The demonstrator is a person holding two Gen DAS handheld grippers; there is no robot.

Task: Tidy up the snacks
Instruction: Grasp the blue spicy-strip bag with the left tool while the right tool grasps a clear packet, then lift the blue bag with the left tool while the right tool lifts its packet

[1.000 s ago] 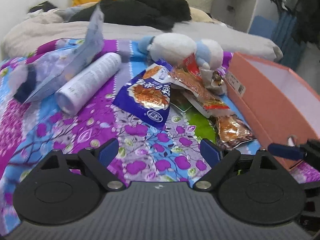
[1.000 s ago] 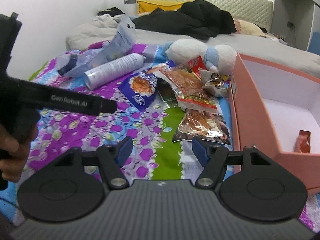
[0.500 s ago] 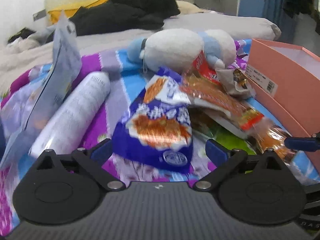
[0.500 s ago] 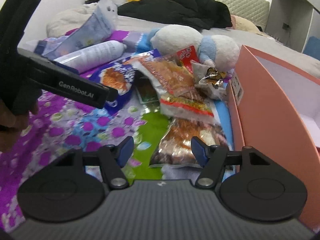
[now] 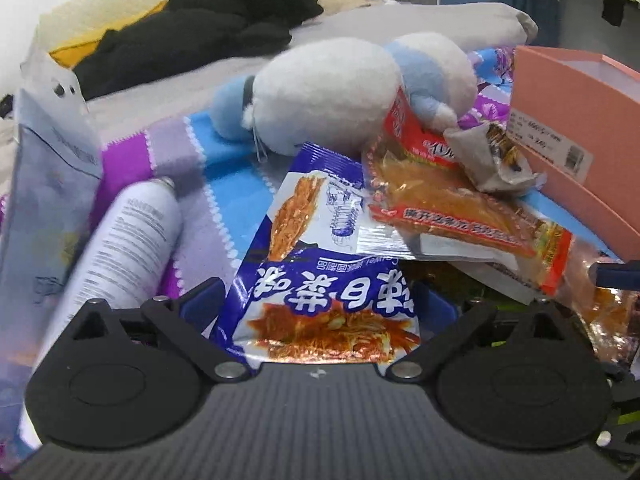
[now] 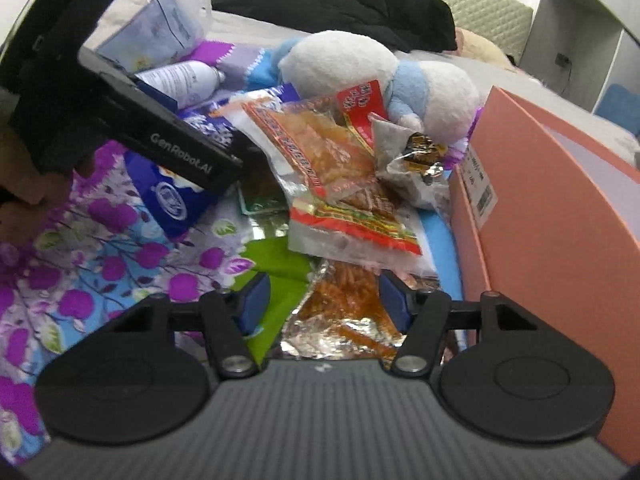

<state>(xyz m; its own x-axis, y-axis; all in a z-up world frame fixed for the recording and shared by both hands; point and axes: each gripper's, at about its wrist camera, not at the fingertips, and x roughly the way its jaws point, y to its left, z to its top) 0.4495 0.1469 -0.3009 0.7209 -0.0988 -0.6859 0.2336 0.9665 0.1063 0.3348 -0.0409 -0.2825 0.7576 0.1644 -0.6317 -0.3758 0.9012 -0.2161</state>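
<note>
A white-and-blue plush toy (image 5: 332, 92) lies on a purple floral bedspread (image 6: 100, 248), with a white spray can (image 5: 132, 240) lying on its side and a pale blue pouch (image 5: 48, 184) standing nearby. Behind them, black clothing (image 6: 352, 4) is heaped on the bed before a quilted headboard (image 6: 484, 12).

Bare bedspread (image 6: 100, 264) near-left is free. Snack pile (image 6: 332, 184) blocks centre; pink box (image 6: 552, 216) walls right; plush toy (image 6: 360, 68) blocks far side.
</note>
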